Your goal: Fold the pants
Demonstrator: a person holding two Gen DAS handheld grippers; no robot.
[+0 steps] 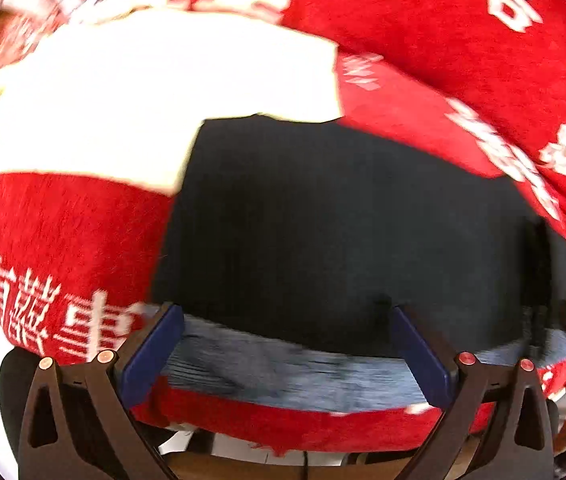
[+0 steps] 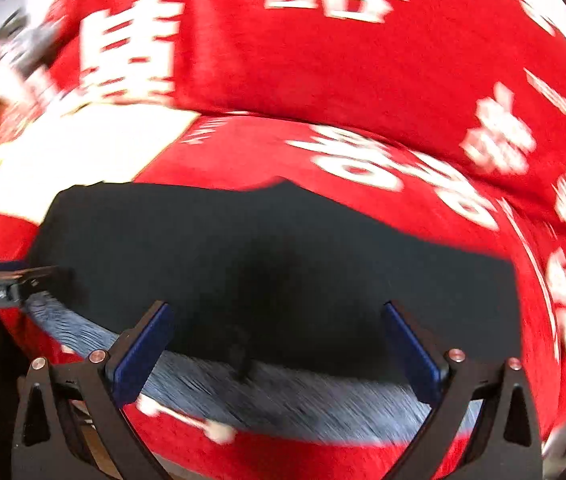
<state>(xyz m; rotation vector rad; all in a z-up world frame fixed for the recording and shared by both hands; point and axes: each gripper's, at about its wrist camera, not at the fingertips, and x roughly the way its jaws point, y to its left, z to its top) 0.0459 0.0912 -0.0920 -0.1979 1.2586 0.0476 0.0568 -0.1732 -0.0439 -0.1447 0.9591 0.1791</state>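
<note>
Lying flat on red cloth (image 1: 423, 60), seemingly folded dark pants (image 1: 323, 220)

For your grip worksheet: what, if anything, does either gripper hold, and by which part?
Nothing is held: left gripper and right gripper are open above the dark pants.

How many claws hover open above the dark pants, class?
2. The left claw hangs open over the pants' grey waistband, and the right claw hangs open over the same band, further right. Neither grips anything.
</note>
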